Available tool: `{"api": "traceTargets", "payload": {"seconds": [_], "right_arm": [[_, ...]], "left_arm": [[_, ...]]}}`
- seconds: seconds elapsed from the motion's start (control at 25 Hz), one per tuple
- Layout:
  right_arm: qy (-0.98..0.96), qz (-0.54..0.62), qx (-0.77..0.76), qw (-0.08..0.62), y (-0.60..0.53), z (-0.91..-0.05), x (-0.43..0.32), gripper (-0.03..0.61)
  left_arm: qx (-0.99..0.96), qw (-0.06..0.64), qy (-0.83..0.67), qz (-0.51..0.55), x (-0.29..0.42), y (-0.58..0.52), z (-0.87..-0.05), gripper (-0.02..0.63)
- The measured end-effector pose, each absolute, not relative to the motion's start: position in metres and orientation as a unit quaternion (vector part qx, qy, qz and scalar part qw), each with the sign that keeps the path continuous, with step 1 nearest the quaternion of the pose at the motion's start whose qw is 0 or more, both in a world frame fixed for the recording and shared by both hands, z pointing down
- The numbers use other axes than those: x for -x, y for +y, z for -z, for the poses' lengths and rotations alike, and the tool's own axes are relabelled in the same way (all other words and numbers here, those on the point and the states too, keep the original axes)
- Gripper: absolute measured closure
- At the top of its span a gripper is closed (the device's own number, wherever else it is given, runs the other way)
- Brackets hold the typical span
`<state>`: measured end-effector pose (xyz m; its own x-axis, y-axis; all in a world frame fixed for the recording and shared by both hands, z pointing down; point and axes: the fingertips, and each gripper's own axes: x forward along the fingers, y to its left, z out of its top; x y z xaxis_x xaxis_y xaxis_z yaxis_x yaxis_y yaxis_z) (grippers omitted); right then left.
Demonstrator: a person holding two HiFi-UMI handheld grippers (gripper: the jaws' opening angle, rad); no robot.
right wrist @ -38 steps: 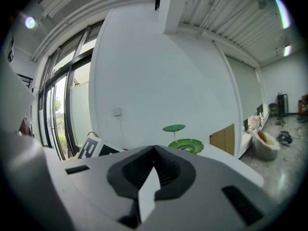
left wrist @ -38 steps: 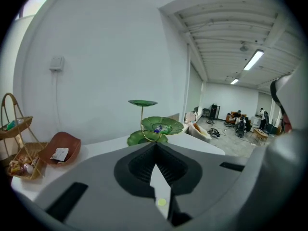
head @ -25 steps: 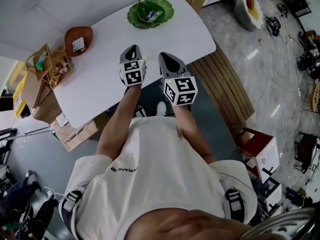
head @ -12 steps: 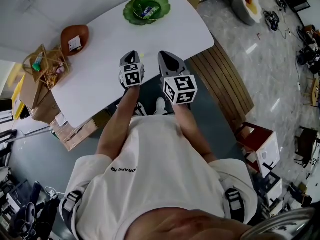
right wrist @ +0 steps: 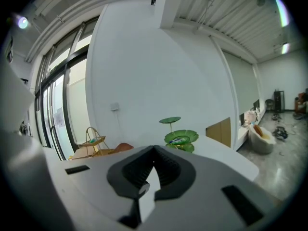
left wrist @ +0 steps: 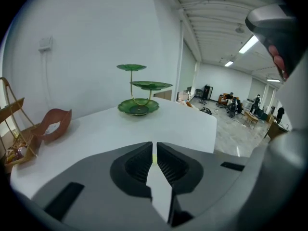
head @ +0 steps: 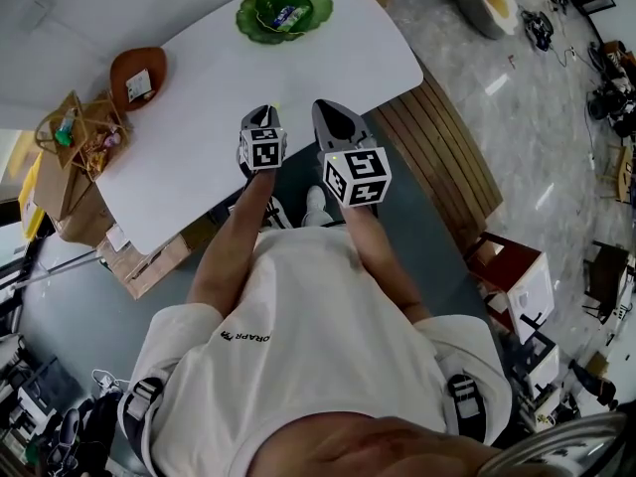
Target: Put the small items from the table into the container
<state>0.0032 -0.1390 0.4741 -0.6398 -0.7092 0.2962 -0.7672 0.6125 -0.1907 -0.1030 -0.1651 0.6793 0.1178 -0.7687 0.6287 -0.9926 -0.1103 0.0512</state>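
place: open lab-workshop hall | cues: ceiling strip lights [left wrist: 249, 44]; cardboard boxes [head: 149, 264]; gear [head: 608, 102] strewn on glossy floor [head: 517, 127]

Tiered stand [head: 283, 10] sits at the table's [head: 328, 68] far end, bowl [head: 137, 73] and basket [head: 75, 132] along its left edge.

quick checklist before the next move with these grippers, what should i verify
1. Jaws of the left gripper apart for a pick: not ok, they are together.
2. Jaws of the right gripper apart: not ok, together, nothing between them.
3. The yellow-green speck at the left gripper's tips, held or lying on the white table: cannot tell.
4. The green tiered dish upright on the table: ok; its bottom tier holds a wrapped item.
5. Bare table from the grippers to that dish: ok.
6. Which container is meant, that dish, the brown dish or the wire basket: cannot tell.
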Motion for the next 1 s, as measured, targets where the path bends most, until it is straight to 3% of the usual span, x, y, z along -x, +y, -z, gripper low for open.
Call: {"api": "traceTargets", "payload": {"seconds": [0.16, 1.0], "right_arm": [[-0.891, -0.155, -0.414, 0.100, -0.143, -0.479, -0.003, 0.572], [-0.884, -0.164, -0.422, 0.119, -0.156, -0.495, -0.007, 0.572]], "left_arm": [[-0.710, 0.254, -0.606, -0.252, 0.098, -0.168, -0.699, 0.532], [-0.709, 0.271, -0.572, -0.311, 0.092, -0.187, -0.752, 0.492]]}}
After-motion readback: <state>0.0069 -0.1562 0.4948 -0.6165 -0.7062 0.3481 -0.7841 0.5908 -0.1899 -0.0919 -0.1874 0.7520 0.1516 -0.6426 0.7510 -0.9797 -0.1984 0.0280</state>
